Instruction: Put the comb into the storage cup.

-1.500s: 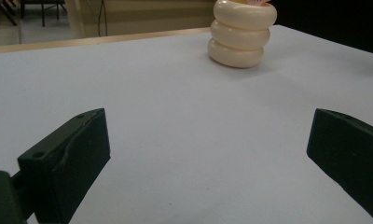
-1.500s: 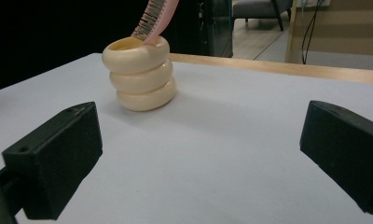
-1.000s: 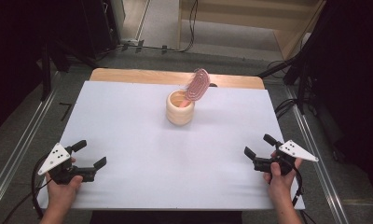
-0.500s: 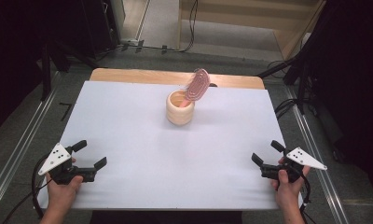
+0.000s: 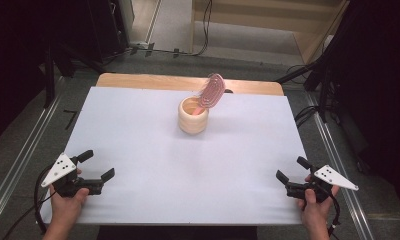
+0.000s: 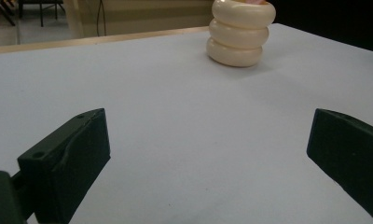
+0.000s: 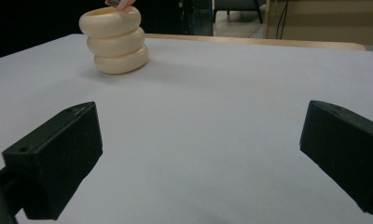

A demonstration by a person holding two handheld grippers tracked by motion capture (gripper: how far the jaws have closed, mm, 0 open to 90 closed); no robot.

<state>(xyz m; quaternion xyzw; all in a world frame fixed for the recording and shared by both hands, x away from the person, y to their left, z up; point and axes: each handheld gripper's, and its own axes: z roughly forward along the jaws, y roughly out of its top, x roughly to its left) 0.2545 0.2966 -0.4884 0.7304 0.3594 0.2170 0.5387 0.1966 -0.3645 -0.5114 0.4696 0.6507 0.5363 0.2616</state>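
Observation:
A cream ribbed cup [image 5: 193, 116] stands upright at the table's far middle, with a pink hairbrush [image 5: 211, 92] standing in it, head leaning right. The cup [image 6: 240, 31] sits far ahead in the left gripper view, and the cup [image 7: 115, 38] sits at upper left in the right gripper view with the brush's pink handle [image 7: 124, 4] at the rim. My left gripper [image 5: 96, 164] rests open near the front left corner, nothing between its jaws. My right gripper [image 5: 292, 169] rests open near the front right corner, also holding nothing.
The white table top [image 5: 138, 150] has a wooden strip [image 5: 138, 81] along its far edge. Metal rails [image 5: 18, 165] run down both sides. Cables and dark stands [image 5: 318, 75] lie on the floor beyond the table.
My right gripper has drawn back toward the front right corner and slightly outward. The left gripper, cup and brush have stayed put.

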